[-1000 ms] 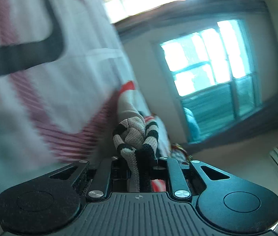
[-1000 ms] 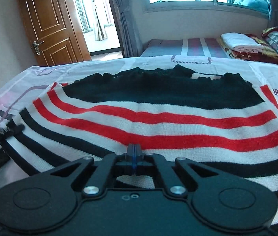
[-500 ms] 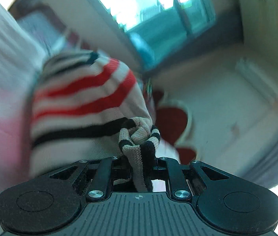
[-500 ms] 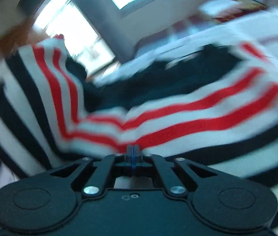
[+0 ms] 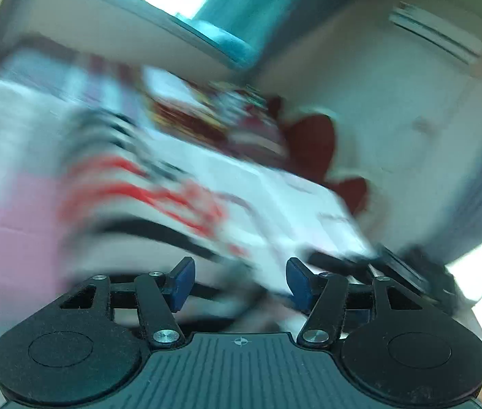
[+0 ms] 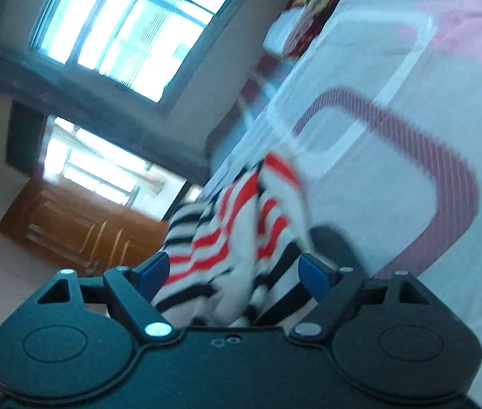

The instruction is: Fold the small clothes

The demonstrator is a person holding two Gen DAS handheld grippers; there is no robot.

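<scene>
1. Your left gripper (image 5: 239,281) has just been opening; its blue pads (image 5: 182,283) stand apart and nothing is pinched between them.
2. The striped top (image 5: 145,201) lies on the bed sheet (image 5: 292,191), beyond the left gripper. The left view is badly blurred, so you can't tell how the top is folded.
3. Your right gripper (image 6: 232,277) has also just been opening; its jaws are spread wide.
4. In the right view the striped top (image 6: 237,235) sits bunched between the right gripper's pads (image 6: 312,274). The pads don't appear to press on it, though blur hides the exact contact.
5. The right view is rolled sideways: the bed sheet (image 6: 394,143) with its pink looped pattern fills the side past the top.
6. Past the top, away from the sheet, you see a window (image 6: 128,24) and a wooden door (image 6: 80,225).
7. In the left view a red pillow (image 5: 312,139) sits at the far end of the sheet, beyond the top.
8. A dark object (image 5: 408,272) sits at the sheet's edge beside the left gripper; too blurred to identify.
</scene>
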